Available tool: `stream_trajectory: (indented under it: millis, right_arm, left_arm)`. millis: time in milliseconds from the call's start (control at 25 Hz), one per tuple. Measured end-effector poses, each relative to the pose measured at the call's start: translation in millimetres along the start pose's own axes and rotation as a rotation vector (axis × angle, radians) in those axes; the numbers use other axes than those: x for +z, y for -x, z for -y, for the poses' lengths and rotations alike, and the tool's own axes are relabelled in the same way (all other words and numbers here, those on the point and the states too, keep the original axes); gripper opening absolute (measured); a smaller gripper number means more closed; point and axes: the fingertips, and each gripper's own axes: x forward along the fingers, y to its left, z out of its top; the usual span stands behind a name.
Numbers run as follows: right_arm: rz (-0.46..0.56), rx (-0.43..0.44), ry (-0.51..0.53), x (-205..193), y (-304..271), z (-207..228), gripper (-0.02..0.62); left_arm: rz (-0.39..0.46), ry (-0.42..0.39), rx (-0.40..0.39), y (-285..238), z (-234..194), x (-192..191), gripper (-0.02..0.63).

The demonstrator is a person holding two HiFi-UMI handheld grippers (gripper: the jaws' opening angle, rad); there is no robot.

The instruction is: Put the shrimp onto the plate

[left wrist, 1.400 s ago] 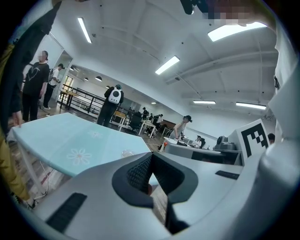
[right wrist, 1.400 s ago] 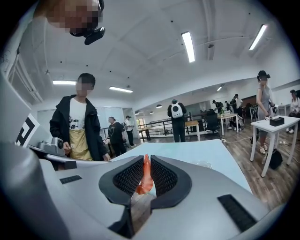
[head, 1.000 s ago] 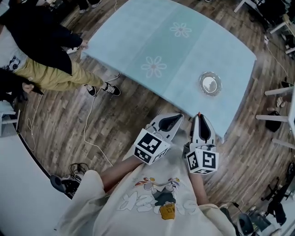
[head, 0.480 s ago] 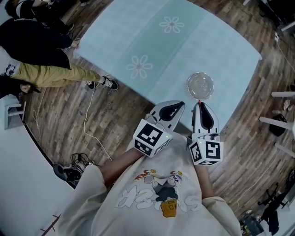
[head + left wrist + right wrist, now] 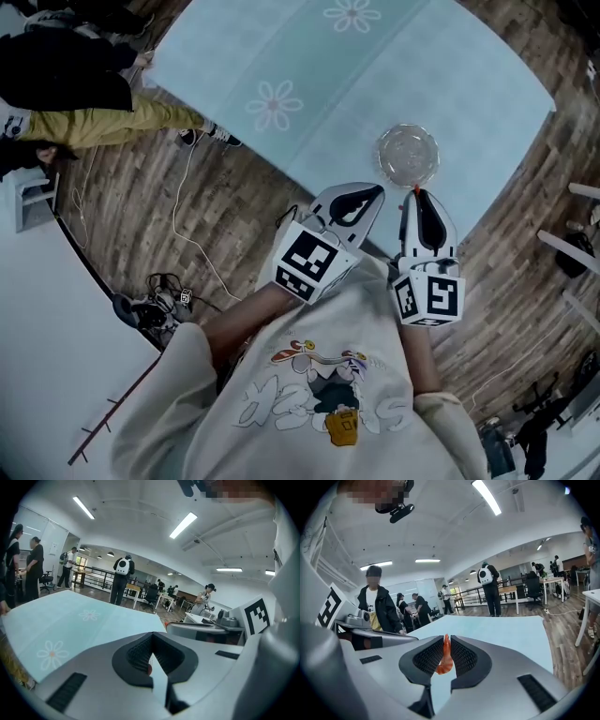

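Orange shrimp [image 5: 445,660]: pinched between the pads of the right tool [image 5: 446,639], jaws clenched on it. The body hangs curled below the grip line.
Left tool [image 5: 151,641]: jaws closed tip to tip, nothing identifiable held. A small red speck in the gap can't be made out.
Position: the right tool's tip is seen just beside the near rim of the plate [image 5: 408,155], not yet over it. Height above the plate can't be judged.
Risk 1: only a thin part of the shrimp is gripped. If the squeeze is eased early, it would likely be dropped on the cloth or past the edge onto the floor [image 5: 216,225].
Risk 2: the plate is clear glass, nothing on it, set near the worktop edge. A knock from the tool could shove it off.
Risk 3: the glass looks smooth, so a release from high up may let the shrimp skid out.
Worktop [image 5: 328,84]: covered in a pale blue cloth with daisy prints.
Room: wood-plank floor, with people [image 5: 66,75] at the worktop's far-left corner. An open office with strip lights, desks and more people is seen in the gripper views.
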Motion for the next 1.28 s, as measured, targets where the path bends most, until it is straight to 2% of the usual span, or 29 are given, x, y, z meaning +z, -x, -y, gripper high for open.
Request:
stream_trajectory:
  millis: [120, 280, 560, 720, 840, 1160, 1280]
  right_arm:
    - [-0.013, 0.003, 0.014, -2.4, -3.3, 6.5, 0.064]
    - [-0.04, 0.0, 0.006, -9.6, -15.6, 23.2, 0.064]
    - [-0.089, 0.006, -0.003, -35.6, -32.3, 45.0, 0.064]
    - [-0.117, 0.011, -0.003, -53.5, -39.6, 54.4, 0.064]
    - [-0.144, 0.017, 0.007, -64.4, -47.3, 62.5, 0.064]
    - [-0.189, -0.005, -0.03, -95.6, -67.8, 80.4, 0.064]
    - [-0.214, -0.002, -0.003, -108.3, -81.5, 86.9, 0.064]
  left_arm:
    - [-0.016, 0.018, -0.004, -6.9, -2.0, -6.5, -0.003]
    - [-0.042, -0.002, -0.014, -22.5, -8.1, -13.4, -0.003]
    - [-0.101, 0.053, -0.009, -48.8, -14.8, -40.9, -0.003]
    - [-0.124, 0.023, -0.012, -63.4, -11.2, -55.5, -0.003]
    - [-0.131, 0.033, -0.019, -73.9, -10.7, -63.2, -0.003]
    - [-0.179, 0.06, 0.028, -93.7, -28.8, -93.0, -0.003]
    - [-0.173, 0.074, 0.027, -105.0, -35.9, -103.0, -0.003]
